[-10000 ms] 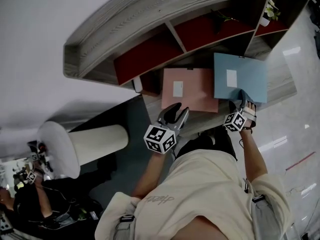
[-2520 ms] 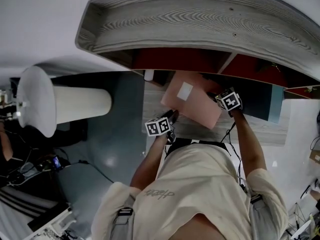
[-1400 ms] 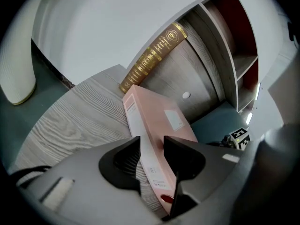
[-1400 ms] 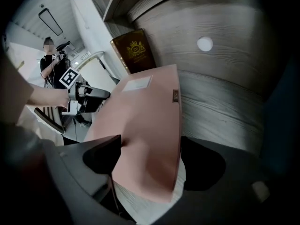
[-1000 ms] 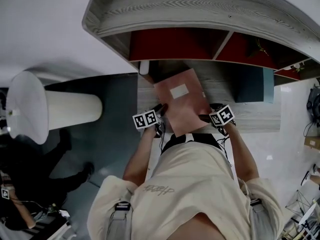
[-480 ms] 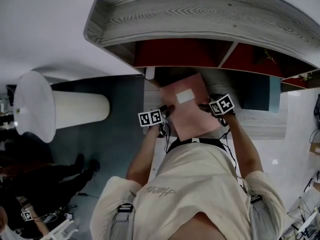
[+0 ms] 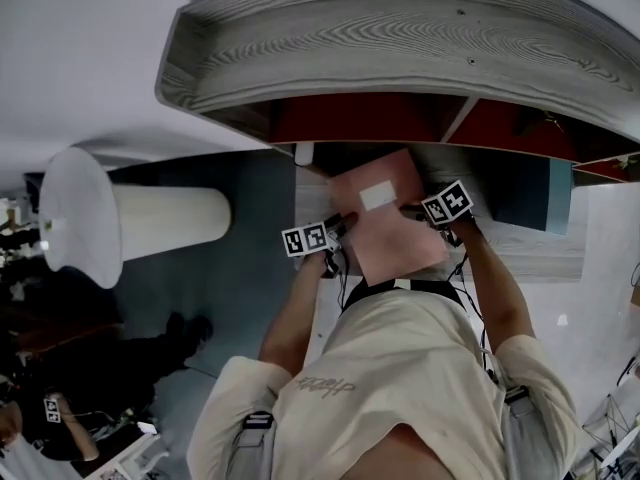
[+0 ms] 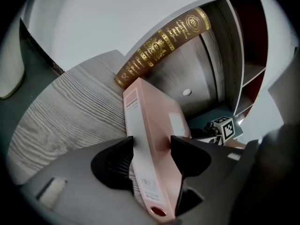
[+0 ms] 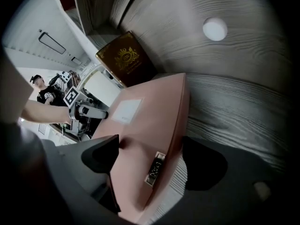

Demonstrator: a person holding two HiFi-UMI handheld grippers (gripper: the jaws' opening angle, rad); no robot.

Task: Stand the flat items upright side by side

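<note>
A pink binder (image 7: 385, 226) sits tilted on the wooden shelf board (image 7: 520, 250), its labelled cover facing up. My left gripper (image 7: 343, 224) is at its left edge. In the left gripper view both jaws of the left gripper (image 8: 152, 142) lie against the binder's (image 8: 152, 139) spine and cover; they have just been opening. My right gripper (image 7: 418, 211) is at the right edge. In the right gripper view the jaws of the right gripper (image 9: 150, 146) stand wide around the binder's (image 9: 145, 125) clasp edge and have also just been opening. A blue binder (image 7: 530, 193) stands upright to the right.
A brown gilt book (image 8: 161, 46) leans against the compartment's back wall just beyond the pink binder. The curved top of the shelf unit (image 7: 400, 38) overhangs the work space. A white cylinder (image 7: 130, 223) lies on the floor at left.
The right gripper has slid up the pink binder's right edge toward the back of the shelf. The left gripper stays at the left edge. Ten seconds ago both binders lay flat.
</note>
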